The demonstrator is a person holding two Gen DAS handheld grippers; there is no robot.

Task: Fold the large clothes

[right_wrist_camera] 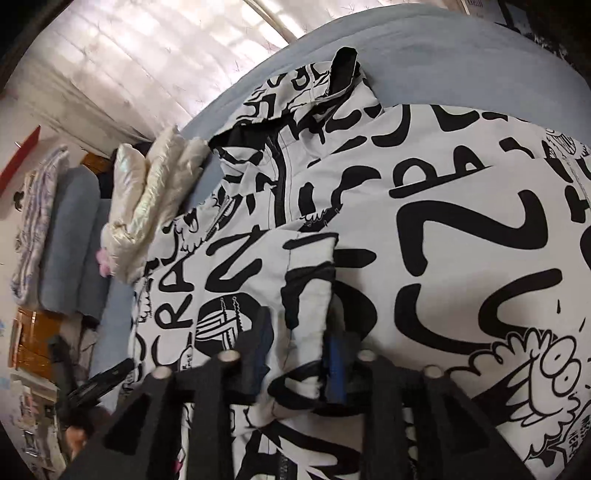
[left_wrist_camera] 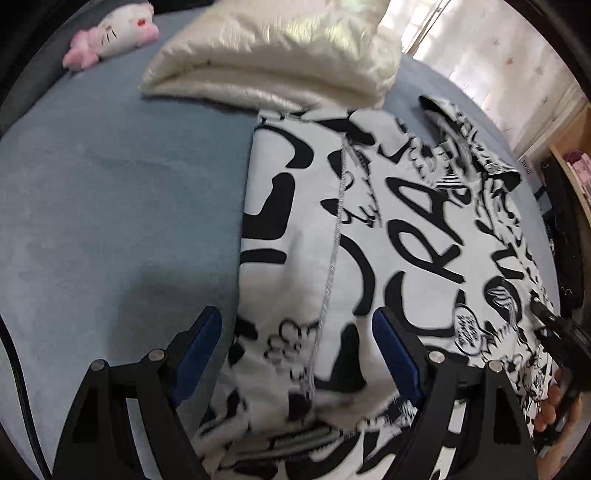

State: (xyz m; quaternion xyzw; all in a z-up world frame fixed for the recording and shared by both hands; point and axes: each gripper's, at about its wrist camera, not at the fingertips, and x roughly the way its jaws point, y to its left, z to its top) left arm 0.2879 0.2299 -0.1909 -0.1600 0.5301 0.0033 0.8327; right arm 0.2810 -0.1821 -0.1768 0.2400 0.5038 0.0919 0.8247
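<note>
A large white jacket (left_wrist_camera: 369,221) with black graffiti print lies spread on the blue bed (left_wrist_camera: 110,184), its left side folded over along a stitched seam. My left gripper (left_wrist_camera: 297,354) hangs open above the jacket's near left edge, nothing between its blue pads. In the right wrist view the same jacket (right_wrist_camera: 443,221) fills the frame, zip and collar at the far end. A folded strip of its cloth lies between the fingers of my right gripper (right_wrist_camera: 297,358), with no visible squeeze on it. The right gripper (left_wrist_camera: 550,325), held by a hand, also shows at the jacket's right edge.
A folded cream puffy jacket (left_wrist_camera: 273,62) sits at the far end of the bed, touching the printed jacket. A pink and white plush toy (left_wrist_camera: 110,33) lies far left. Grey-blue pillows (right_wrist_camera: 70,240) and a curtain (right_wrist_camera: 147,55) border the bed.
</note>
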